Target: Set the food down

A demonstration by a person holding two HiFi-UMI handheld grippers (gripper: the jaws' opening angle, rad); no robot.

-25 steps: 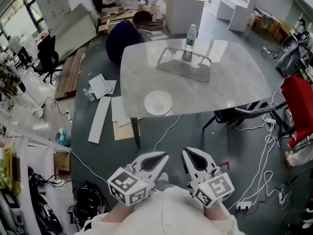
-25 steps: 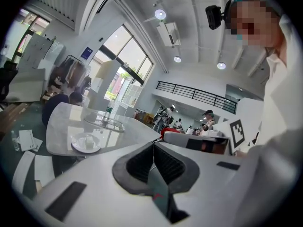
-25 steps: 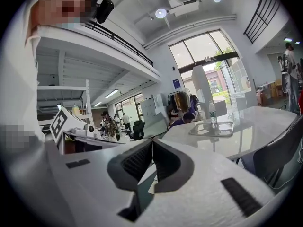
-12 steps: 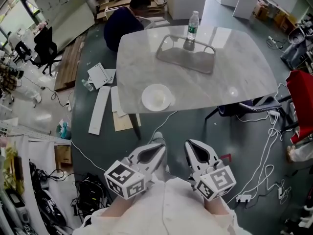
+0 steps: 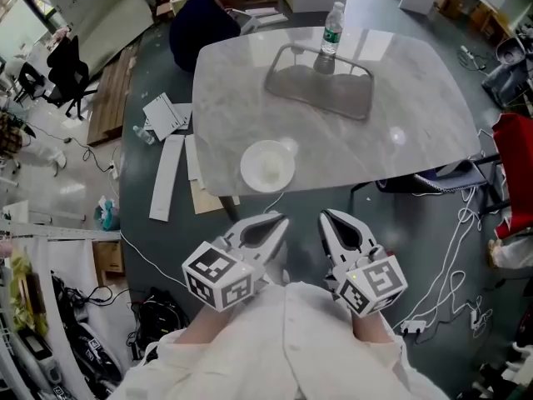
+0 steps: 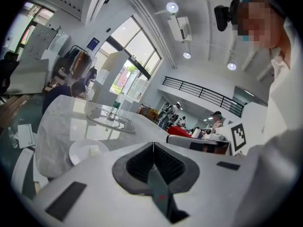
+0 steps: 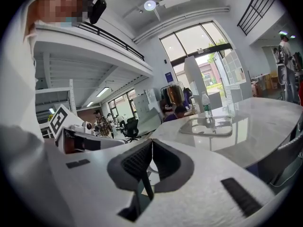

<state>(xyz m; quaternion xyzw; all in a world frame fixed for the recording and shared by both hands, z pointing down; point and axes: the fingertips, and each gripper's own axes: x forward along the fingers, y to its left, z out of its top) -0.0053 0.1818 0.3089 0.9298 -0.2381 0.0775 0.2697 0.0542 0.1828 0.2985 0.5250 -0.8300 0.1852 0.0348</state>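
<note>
Both tools sit at 6 o'clock, tight against the person's white top (image 5: 279,344).
- Left gripper (image 5: 273,222): jaws pressed together, nothing between them; its own view confirms this (image 6: 153,144).
- Right gripper (image 5: 331,218): jaws also closed, empty; same in its own view (image 7: 151,142).
- Neither touches the table. Both hang over the dark floor, short of the table's near edge.

Food: neither tool carries any. The only candidate is a small pale bit (image 6: 93,149) inside the bowl. It is whitish and blocky, too small to say what it is.

Containers, near to far:
- White round bowl (image 5: 246,170) sits on the grey marble table (image 5: 416,98), at 12 o'clock from the grippers and just inside the near edge. Apart from that pale bit, the bowl looks bare.
- Shallow grey tray (image 5: 337,100) with a raised rail lies further along 12 o'clock, well apart from the bowl.
- A clear plastic bottle (image 5: 331,25) with a green label stands upright at the tray's far side. The rest of the tray is bare.

At 11 o'clock, beyond the table's far corner, is a person in a dark top (image 5: 200,23).
</note>
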